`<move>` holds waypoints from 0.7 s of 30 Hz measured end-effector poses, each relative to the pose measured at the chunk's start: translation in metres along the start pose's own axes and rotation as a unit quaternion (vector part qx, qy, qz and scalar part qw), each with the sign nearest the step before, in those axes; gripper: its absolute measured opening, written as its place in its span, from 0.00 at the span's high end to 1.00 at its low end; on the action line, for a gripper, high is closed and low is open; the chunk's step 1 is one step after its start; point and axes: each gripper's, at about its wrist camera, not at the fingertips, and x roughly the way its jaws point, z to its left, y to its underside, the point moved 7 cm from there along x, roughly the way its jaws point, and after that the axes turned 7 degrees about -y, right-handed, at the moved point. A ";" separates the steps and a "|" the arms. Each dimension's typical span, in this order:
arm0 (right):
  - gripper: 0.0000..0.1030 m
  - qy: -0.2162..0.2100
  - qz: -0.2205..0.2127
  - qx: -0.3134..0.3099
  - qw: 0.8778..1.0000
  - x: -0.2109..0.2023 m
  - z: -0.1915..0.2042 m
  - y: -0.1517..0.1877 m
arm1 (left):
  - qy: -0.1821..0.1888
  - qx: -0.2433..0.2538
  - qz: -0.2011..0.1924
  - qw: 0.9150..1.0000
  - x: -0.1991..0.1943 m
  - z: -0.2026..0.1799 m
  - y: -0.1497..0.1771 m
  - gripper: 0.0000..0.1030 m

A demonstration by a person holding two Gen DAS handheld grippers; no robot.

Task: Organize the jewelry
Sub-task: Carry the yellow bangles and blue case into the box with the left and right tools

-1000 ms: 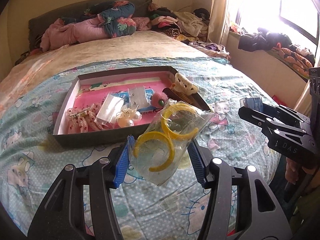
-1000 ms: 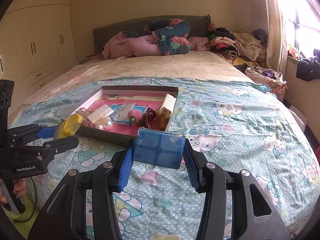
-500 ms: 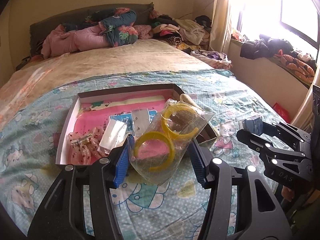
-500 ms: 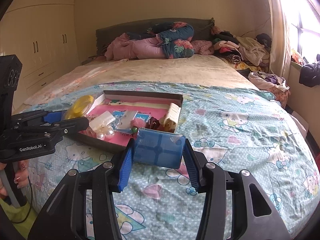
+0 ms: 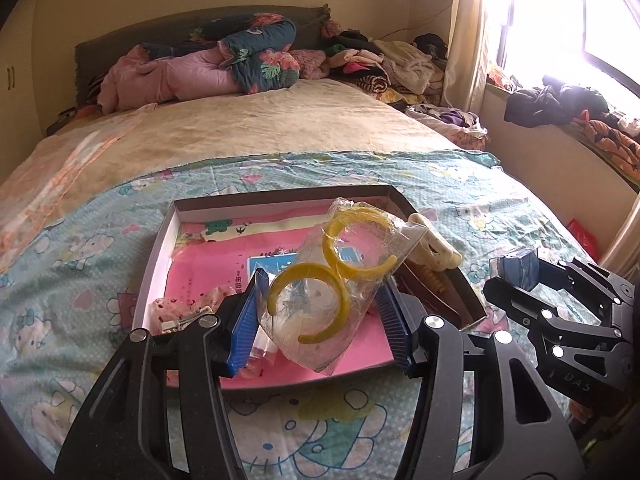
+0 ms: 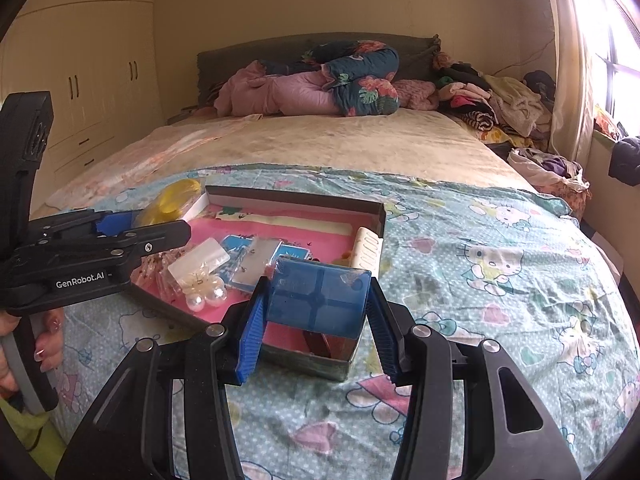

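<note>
My left gripper (image 5: 320, 312) is shut on a clear plastic bag of yellow rings (image 5: 340, 280) and holds it above the near part of an open shallow box (image 5: 156, 256) with a pink lining. My right gripper (image 6: 316, 316) is shut on a blue compartment case (image 6: 316, 298), held over the box's near right corner (image 6: 340, 364). Inside the box lie pearl earrings (image 6: 204, 300), small clear packets (image 6: 200, 258), a cream hair claw (image 6: 366, 250) and a brown comb (image 5: 432, 284). The right gripper also shows in the left wrist view (image 5: 560, 320), and the left gripper in the right wrist view (image 6: 132, 228).
The box lies on a Hello Kitty sheet (image 6: 480, 264) covering the near part of a bed. Quilts and pillows (image 6: 320, 88) are piled at the headboard, clothes (image 6: 500, 100) along the right. A window (image 5: 580, 20) is at right, wardrobes (image 6: 80, 72) at left.
Both grippers have moved forward and over the box, each keeping its load. The bag of rings now hangs over the pink lining instead of in front of the box.
</note>
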 end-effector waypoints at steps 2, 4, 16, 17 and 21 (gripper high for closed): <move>0.56 -0.001 0.000 -0.003 1.000 0.006 0.002 -0.004 | -0.004 -0.002 0.001 1.000 0.005 0.005 -0.003 0.56; 0.56 -0.002 0.003 -0.006 1.000 0.013 0.003 -0.008 | -0.008 -0.003 0.002 1.000 0.010 0.008 -0.005 0.56; 0.56 -0.017 0.029 -0.024 0.999 0.062 0.018 -0.018 | -0.030 -0.012 0.023 0.999 0.050 0.033 -0.011 0.56; 0.56 -0.019 0.033 -0.025 0.999 0.066 0.020 -0.017 | -0.033 -0.013 0.025 0.999 0.053 0.035 -0.011 0.56; 0.56 -0.029 0.042 -0.028 0.998 0.076 0.026 -0.013 | -0.037 -0.022 0.033 0.998 0.064 0.043 -0.008 0.56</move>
